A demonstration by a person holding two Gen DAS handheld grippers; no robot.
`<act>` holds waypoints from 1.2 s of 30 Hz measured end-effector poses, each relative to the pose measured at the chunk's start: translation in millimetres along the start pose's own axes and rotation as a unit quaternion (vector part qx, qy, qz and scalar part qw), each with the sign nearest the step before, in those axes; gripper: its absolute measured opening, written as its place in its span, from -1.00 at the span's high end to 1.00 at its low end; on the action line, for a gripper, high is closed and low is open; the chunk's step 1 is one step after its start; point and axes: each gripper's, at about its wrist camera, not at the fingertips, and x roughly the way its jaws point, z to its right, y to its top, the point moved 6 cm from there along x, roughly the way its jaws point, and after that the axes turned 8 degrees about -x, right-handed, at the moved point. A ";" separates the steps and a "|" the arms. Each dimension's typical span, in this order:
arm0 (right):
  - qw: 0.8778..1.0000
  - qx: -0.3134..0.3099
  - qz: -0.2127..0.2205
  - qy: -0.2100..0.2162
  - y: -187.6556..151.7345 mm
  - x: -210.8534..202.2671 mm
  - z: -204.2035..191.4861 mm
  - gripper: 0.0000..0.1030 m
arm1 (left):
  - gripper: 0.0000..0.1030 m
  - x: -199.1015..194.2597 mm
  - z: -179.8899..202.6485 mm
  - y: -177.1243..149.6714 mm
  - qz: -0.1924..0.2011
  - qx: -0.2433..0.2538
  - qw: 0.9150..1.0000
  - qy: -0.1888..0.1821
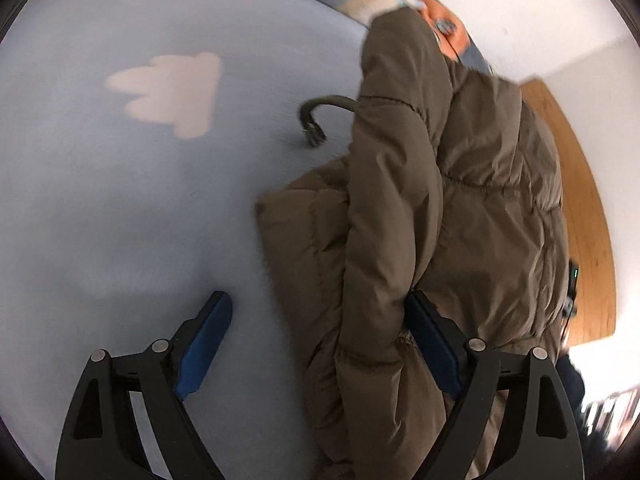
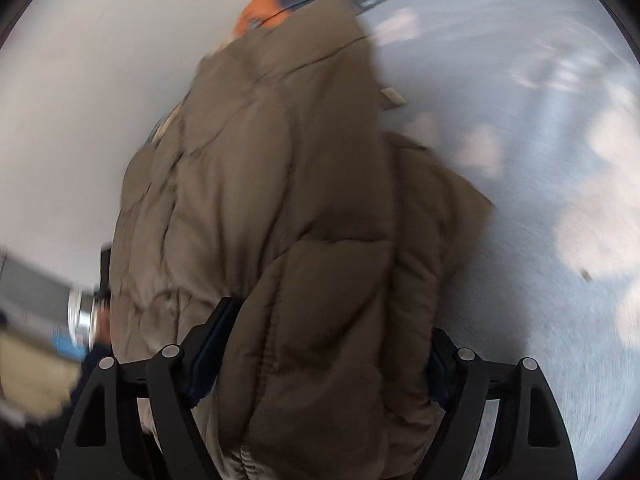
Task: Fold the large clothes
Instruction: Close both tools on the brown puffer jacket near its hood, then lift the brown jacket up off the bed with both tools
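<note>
A brown puffer jacket (image 1: 460, 200) lies bunched on a light blue bed sheet (image 1: 120, 200), with a drawstring cord (image 1: 316, 116) curling out on its left. My left gripper (image 1: 320, 312) is open; the jacket's edge fills the right half of the gap against the right finger (image 1: 432, 340), and the left finger (image 1: 204, 344) is over bare sheet. In the right wrist view the jacket (image 2: 280, 200) fills the middle. My right gripper (image 2: 324, 344) has its jaws wide with a thick fold of jacket between both pads; whether it grips is unclear.
The sheet has pale cloud prints (image 1: 172, 92). A patterned pillow or blanket with orange patches (image 1: 440, 12) lies at the jacket's far end by a white wall (image 2: 100, 100). A wooden bed edge (image 1: 580, 200) runs along the right.
</note>
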 end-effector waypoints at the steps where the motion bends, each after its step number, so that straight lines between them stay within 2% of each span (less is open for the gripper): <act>1: 1.000 -0.011 -0.005 0.005 1.7 2.2 -1.5 -0.69 | -0.71 3.4 3.5 3.0 -0.010 0.011 1.000 0.003; 5: 0.999 -0.035 -0.021 0.014 14.7 18.7 1.8 -0.73 | -0.71 15.7 17.6 13.5 -0.039 0.049 0.998 0.020; 8: 0.998 -0.052 -0.021 -0.003 21.9 29.4 -4.1 -0.70 | -0.71 23.3 26.7 18.4 -0.040 0.058 0.997 0.020; 10: 0.998 -0.066 -0.017 -0.016 20.0 31.4 -11.0 -0.38 | -0.69 29.4 36.4 24.9 -0.034 0.056 0.998 0.016; 11: 0.997 -0.073 -0.011 -0.024 18.8 29.9 -15.6 -0.28 | -0.60 30.8 41.6 25.6 -0.031 0.056 0.998 0.017; 12: 0.996 -0.081 -0.005 -0.034 16.0 27.0 -21.1 -0.11 | -0.47 30.7 45.8 25.3 -0.028 0.059 0.998 0.018; 13: 0.994 -0.093 0.000 -0.049 15.4 22.6 -27.8 0.02 | -0.05 29.0 55.3 24.3 -0.027 0.061 0.998 0.007; 16: 0.987 -0.125 0.011 -0.100 13.6 17.5 -44.4 0.18 | 0.18 22.4 72.2 15.8 -0.011 0.089 0.995 0.054; 17: 0.983 -0.137 0.016 -0.123 13.0 15.0 -51.9 0.20 | 0.25 21.3 75.4 15.2 -0.007 0.091 0.994 0.063; 19: 0.978 -0.148 0.026 -0.144 12.4 8.4 -60.7 0.28 | 0.32 18.2 80.1 14.0 0.003 0.083 0.993 0.085; 23: 0.974 -0.152 0.055 -0.161 10.0 -12.2 -77.5 0.35 | 0.41 8.9 97.1 7.8 0.035 0.078 0.991 0.102; 26: 0.971 -0.157 0.067 -0.169 5.2 -28.3 -94.3 0.39 | 0.44 -10.3 99.7 -4.2 0.055 0.073 0.991 0.094; 31: 0.967 -0.168 0.080 -0.172 17.3 -59.7 -103.8 0.45 | 0.46 -35.6 117.0 -20.2 0.075 0.079 0.991 0.080; 36: 0.963 -0.187 0.095 -0.167 12.0 -84.7 -140.2 0.49 | 0.48 -66.3 140.3 -40.3 0.086 0.094 0.990 0.063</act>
